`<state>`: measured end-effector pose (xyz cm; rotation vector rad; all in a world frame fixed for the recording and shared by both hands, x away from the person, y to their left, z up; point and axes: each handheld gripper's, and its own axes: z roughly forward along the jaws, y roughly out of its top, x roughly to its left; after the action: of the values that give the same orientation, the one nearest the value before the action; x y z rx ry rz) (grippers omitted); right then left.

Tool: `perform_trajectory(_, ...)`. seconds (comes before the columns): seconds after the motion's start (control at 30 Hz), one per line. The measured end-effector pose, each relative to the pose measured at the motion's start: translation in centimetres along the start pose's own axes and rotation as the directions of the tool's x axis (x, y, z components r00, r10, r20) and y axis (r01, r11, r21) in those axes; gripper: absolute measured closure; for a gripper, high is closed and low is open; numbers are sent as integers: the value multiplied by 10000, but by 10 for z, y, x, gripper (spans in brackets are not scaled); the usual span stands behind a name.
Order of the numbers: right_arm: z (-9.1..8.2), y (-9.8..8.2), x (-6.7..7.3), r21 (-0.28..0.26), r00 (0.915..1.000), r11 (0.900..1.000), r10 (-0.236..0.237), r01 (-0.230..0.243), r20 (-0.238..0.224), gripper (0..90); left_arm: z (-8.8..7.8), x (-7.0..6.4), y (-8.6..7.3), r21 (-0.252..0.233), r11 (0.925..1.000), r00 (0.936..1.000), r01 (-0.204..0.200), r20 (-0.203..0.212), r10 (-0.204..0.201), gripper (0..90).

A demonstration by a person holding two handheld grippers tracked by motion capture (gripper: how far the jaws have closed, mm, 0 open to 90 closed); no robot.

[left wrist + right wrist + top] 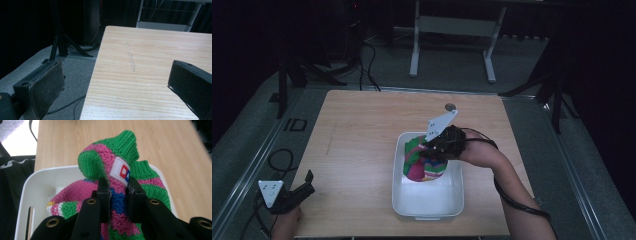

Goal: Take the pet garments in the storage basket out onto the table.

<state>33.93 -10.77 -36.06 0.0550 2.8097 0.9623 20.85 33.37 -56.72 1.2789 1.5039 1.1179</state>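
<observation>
A knitted piece in pink, green and blue stripes (pixel 424 160) sits in a white tray (pixel 428 202) at the middle of the table. My right gripper (pixel 438 145) is over the tray's far end, shut on a fold of the knit (pixel 117 195), which bunches up above the jaws; a white label (pixel 121 171) shows on it. My left gripper (pixel 304 182) is at the table's near left corner, open with nothing between its fingers (pixel 45 87).
A wooden table (pixel 362 130) carries the tray. A small round mark (pixel 450 106) lies near the far edge. Black stands (pixel 287 70) and cables (pixel 367 60) are on the floor beyond, with a white frame (pixel 452 30) at the back.
</observation>
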Motion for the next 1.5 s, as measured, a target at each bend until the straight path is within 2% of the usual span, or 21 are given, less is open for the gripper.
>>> perform_trajectory(0.07,-15,7,-2,-194,9998,9998,-70,73,188,756,0,0,0,5,10000,10000,9,-5,-9,9)
perform_trajectory(0.27,-43,16,-5,-657,9989,9978,-44,74,463,755,0,0,0,11,10000,10000,23,10,-23,9)
perform_trajectory(0.43,-53,14,-8,-693,9976,9976,26,22,690,755,0,0,0,14,10000,10000,18,13,-18,9)
perform_trajectory(0.73,-73,-10,-18,-898,9915,9946,628,-527,1139,754,0,0,0,14,10000,10000,0,-6,0,9)
perform_trajectory(0.8,-80,-22,-22,-840,9869,9936,864,-754,1365,754,0,0,0,24,10000,10000,1,-5,-1,9)
perform_trajectory(0.93,-86,-33,-26,-806,9828,9920,1083,-970,1496,754,0,0,0,31,10000,10000,1,-11,-1,9)
perform_trajectory(0.97,-91,-43,-29,-783,9767,9901,1289,-1169,1715,754,0,0,0,29,10000,10000,3,-10,-3,9)
perform_trajectory(1.03,-94,-47,-30,-794,9744,9884,1413,-1291,1747,754,0,0,0,18,10000,10000,10,4,-10,9)
perform_trajectory(1.07,-100,-57,-33,-802,9676,9857,1614,-1483,1940,754,0,0,0,25,10000,10000,0,12,0,9)
perform_trajectory(1.1,-103,-61,-34,-824,9644,9838,1728,-1591,2004,754,0,0,0,25,10000,10000,0,12,0,9)
perform_trajectory(1.17,-105,-65,-35,-846,9619,9825,1804,-1662,2052,754,0,0,0,34,10000,10000,-6,7,6,9)
perform_trajectory(1.2,-111,-75,-37,-852,9546,9785,2024,-1880,2186,754,0,0,0,33,10000,10000,-14,-4,14,9)
perform_trajectory(1.27,-114,-79,-38,-816,9514,9778,2068,-1929,2282,753,0,0,0,29,10000,10000,-13,-2,13,9)
perform_trajectory(1.37,-120,-99,-41,-751,9381,9705,2408,-2291,2488,753,0,0,0,18,10000,10000,-17,-9,17,9)
perform_trajectory(1.43,-121,-103,-42,-734,9357,9689,2474,-2364,2514,753,0,0,0,11,10000,10000,-14,-13,15,9)
perform_trajectory(1.47,-125,-114,-43,-750,9262,9620,2732,-2627,2599,753,0,0,0,26,10000,10000,-14,-2,14,9)
perform_trajectory(1.5,-126,-118,-43,-751,9236,9603,2788,-2685,2632,753,0,0,0,38,10000,10000,-18,9,18,9)
